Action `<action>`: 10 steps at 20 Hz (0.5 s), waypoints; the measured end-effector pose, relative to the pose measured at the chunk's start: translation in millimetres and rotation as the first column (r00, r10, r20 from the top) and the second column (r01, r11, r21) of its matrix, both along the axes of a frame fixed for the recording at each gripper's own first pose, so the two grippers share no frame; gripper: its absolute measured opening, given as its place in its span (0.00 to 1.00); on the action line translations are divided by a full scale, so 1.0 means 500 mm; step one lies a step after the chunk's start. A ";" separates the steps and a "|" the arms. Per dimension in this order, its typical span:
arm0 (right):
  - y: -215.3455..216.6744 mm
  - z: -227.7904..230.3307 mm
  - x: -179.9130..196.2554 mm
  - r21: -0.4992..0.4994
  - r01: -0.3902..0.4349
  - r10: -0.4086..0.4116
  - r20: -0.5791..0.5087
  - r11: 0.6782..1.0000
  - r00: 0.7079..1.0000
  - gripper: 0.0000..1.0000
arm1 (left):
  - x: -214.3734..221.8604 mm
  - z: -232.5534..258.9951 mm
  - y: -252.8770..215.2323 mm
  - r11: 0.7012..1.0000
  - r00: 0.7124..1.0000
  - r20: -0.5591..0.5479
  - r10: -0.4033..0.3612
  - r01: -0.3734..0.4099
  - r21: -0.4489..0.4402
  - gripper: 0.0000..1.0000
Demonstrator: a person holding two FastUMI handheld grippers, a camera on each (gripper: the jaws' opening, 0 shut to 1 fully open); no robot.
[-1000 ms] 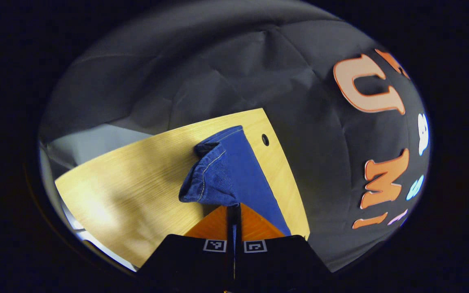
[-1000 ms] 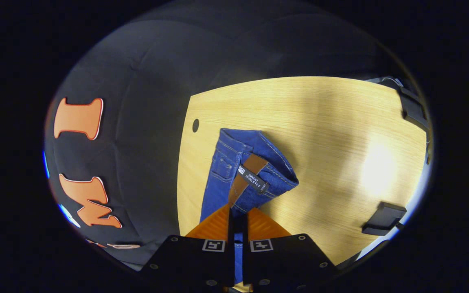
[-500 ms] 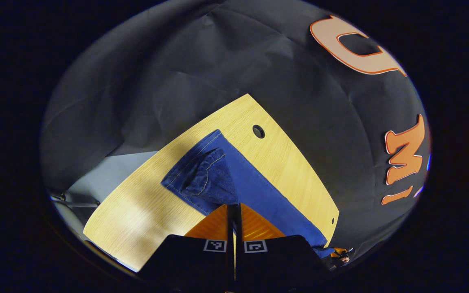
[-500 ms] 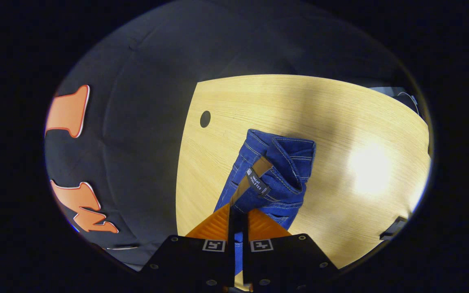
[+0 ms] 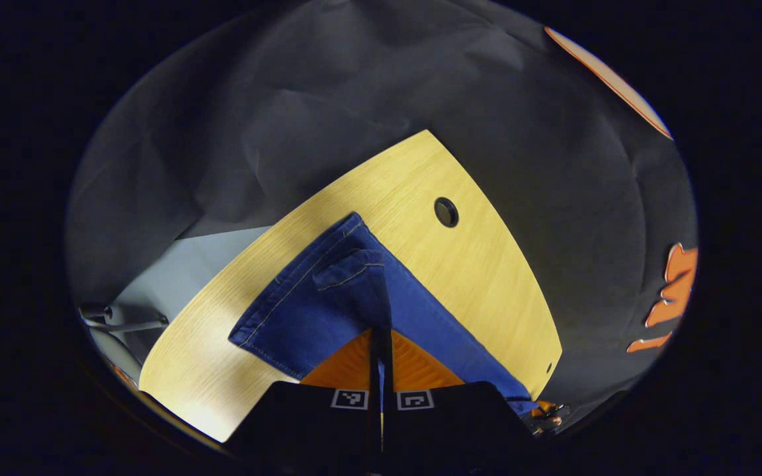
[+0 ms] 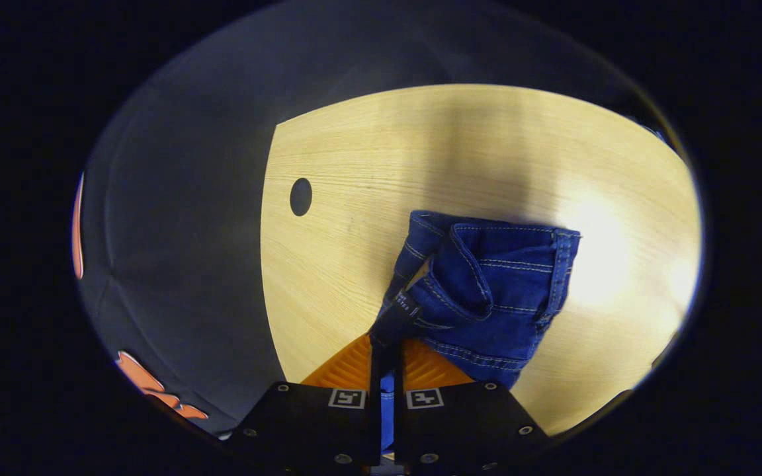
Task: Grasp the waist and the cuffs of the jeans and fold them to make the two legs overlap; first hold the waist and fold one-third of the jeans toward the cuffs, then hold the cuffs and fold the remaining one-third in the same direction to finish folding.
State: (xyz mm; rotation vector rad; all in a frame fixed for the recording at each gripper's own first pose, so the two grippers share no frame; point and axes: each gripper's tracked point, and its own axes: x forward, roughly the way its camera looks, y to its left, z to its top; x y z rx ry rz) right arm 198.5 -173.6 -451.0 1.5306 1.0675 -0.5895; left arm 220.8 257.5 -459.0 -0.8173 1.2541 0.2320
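Observation:
The blue jeans (image 5: 328,297) lie on the wooden table (image 5: 460,264). In the left gripper view my left gripper (image 5: 379,340) is shut on a cuff edge; the leg spreads to the left and a long strip runs back along the table's right edge. In the right gripper view my right gripper (image 6: 386,347) is shut on the waist end of the jeans (image 6: 493,284), by the dark label (image 6: 402,309). That end spreads flat to the right on the table (image 6: 368,165). The cloth between each pair of fingers is hidden.
A round cable hole (image 5: 446,212) sits near the table's edge, also the cable hole (image 6: 300,196) left of the waist. A metal stand (image 5: 123,320) shows beyond the table at the lower left. The dark booth cloth surrounds the table.
Both grippers have come down toward the table with the jeans. The cuff end and the waist end have spread out flatter on the wood.

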 end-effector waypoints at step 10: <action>-0.052 0.053 -0.044 -0.226 -0.240 0.258 0.053 0.944 0.965 0.69 | 0.008 0.050 0.003 0.921 0.949 0.019 -0.315 0.301 0.248 0.53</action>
